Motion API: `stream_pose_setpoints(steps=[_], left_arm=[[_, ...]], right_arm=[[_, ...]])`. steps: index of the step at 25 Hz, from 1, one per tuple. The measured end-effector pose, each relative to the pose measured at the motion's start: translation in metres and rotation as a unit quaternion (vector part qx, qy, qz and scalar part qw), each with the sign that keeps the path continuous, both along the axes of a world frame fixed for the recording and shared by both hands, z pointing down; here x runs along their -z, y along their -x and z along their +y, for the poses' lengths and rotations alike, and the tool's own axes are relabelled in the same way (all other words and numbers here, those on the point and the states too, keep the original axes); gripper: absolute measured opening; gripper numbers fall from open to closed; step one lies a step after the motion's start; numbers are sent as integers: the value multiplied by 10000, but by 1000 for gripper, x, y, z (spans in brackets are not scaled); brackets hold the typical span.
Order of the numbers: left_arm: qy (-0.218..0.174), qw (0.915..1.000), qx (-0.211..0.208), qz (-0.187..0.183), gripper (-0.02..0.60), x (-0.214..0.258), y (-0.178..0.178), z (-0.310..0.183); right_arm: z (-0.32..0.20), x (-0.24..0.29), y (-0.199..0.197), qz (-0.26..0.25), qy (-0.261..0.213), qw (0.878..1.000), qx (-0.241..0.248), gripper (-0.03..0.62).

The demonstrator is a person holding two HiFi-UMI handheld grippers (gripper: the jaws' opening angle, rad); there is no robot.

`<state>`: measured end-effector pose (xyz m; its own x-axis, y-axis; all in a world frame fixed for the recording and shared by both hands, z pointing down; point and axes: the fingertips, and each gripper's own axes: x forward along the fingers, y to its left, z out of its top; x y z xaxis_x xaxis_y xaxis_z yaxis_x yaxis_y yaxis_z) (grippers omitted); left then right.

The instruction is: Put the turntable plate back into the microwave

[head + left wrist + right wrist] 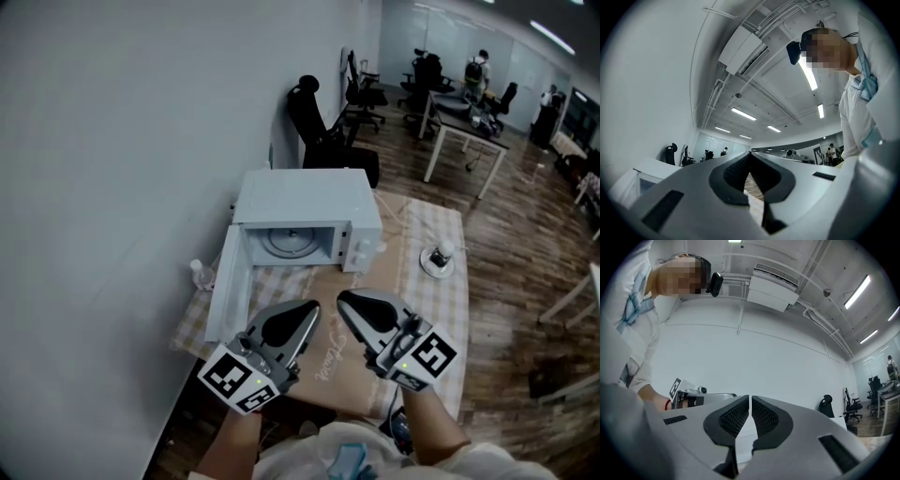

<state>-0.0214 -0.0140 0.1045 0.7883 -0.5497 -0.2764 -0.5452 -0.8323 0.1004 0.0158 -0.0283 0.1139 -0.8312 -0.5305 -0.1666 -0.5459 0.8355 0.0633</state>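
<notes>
Turntable plate (289, 242) lies flat inside the open cavity of the microwave (302, 202), so by the look of it the task's main step is already done. The plate sits ahead of both claws and below them, well apart from either. It is round, so it has no long axis to line up with, and the cavity mouth faces back toward the person. The door (225, 291) hangs swung out on the left of the cavity, with its free edge nearest the left claw (307, 311). That makes the left the handier one if shutting the door comes next. The right claw (349, 305) stands more in front of the control panel (361, 248). Both claws are raised side by side over the near edge of the tabletop (442, 309) and point roughly toward the microwave. In its own view the left claw (750, 154) is clenched with its ribbed pads meeting at the tip and nothing between them. The right claw (750, 399) shows only a hairline slit between its pads, also on nothing, so it counts as clenched and empty. As for writing, each claw's cube carries black-and-white square markers, which are patterns and not text. A line of looping script crosses the brown sheet (394, 281) on the tabletop, but it is too small and too blurred to read. No brand or label can be read on the microwave.
</notes>
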Motion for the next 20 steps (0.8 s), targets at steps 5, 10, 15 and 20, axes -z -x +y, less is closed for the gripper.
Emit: stream_pose_setpoints(steps=[5, 10, 15, 20], left_arm=[[-19, 9999, -111, 18, 0, 9, 6, 1], [-76, 9998, -173, -107, 1, 11, 7, 6], [-145, 9997, -184, -89, 1, 15, 7, 14], [-125, 9998, -130, -88, 1, 15, 10, 14]], right_arm=[[2, 10, 7, -10, -124, 9999, 101, 40], [10, 7, 15, -61, -33, 9998, 206, 40], [15, 6, 21, -101, 37, 9995, 306, 40], [14, 10, 24, -85, -30, 9995, 319, 40]])
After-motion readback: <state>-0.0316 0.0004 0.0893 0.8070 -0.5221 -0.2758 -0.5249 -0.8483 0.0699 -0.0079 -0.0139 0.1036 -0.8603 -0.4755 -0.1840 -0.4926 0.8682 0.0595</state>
